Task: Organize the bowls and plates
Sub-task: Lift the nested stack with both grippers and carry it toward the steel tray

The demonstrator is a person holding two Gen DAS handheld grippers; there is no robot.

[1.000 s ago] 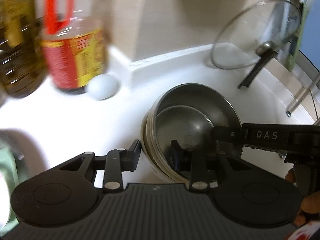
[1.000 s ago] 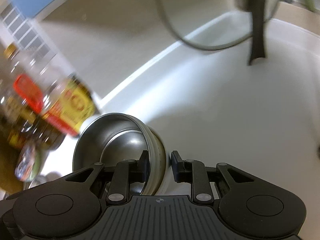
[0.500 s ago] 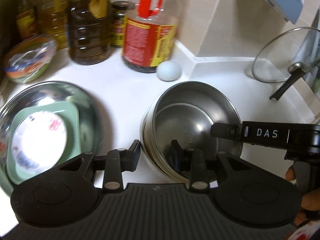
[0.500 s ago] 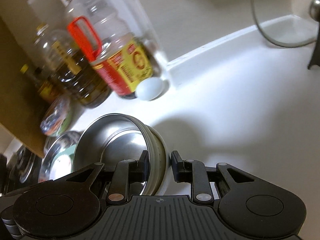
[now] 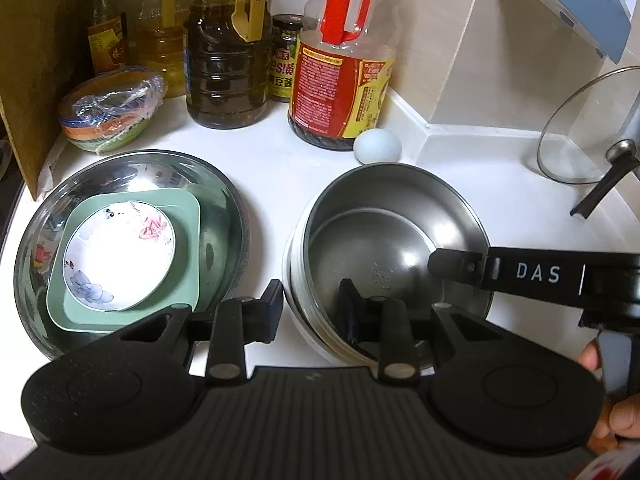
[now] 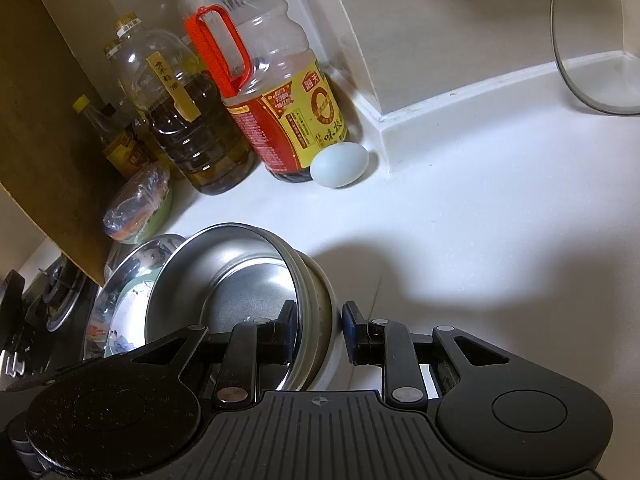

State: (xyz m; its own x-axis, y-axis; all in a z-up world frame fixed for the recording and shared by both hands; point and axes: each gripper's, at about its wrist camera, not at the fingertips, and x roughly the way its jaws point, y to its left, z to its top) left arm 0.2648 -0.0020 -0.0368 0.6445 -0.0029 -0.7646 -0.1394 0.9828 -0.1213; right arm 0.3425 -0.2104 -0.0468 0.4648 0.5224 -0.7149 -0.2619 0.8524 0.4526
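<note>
**Both tongs clamped on the nested steel bowls, opposite rims**

White worktop [image 5: 264, 176] runs into a tiled corner, with a row of oil and sauce bottles along the wall.

**Task items.** A stack of nested steel bowls [image 5: 392, 248] sits at mid-worktop. Just beside it on the left stands a wide steel basin [image 5: 224, 200] holding a green square plate [image 5: 188, 240], with a flowered white dish [image 5: 120, 256] on top of that plate.

**Left tongs** [image 5: 310, 308]. One finger lies outside the near rim of the stack and the other inside the bowl. The jaws stand narrow and closed on the bowl wall.

**Right tongs** [image 6: 316, 334]. One finger lies inside the bowl and the other outside, gripping the rim at a narrow setting.

**Left wrist view only.**
- The right tongs enter as a black bar marked "DAS" [image 5: 536, 274] across the far-right rim.
- Part of a hand [image 5: 618, 416] appears at the lower right.
- The full contents of the basin are readable.
- A glass lid [image 5: 576, 128] leans against the wall with its knob and black handle visible.

**Right wrist view only.**
- A stove burner [image 6: 56, 296] shows at the far left edge.
- The bowl stack [image 6: 240, 264] appears tilted, its rims seen edge-on.

**Both views.** A pale egg [image 5: 377, 145] rests against the red-handled bottle [image 5: 340, 80], and a wrapped bowl stack [image 5: 110, 114] sits by the brown panel.
</note>
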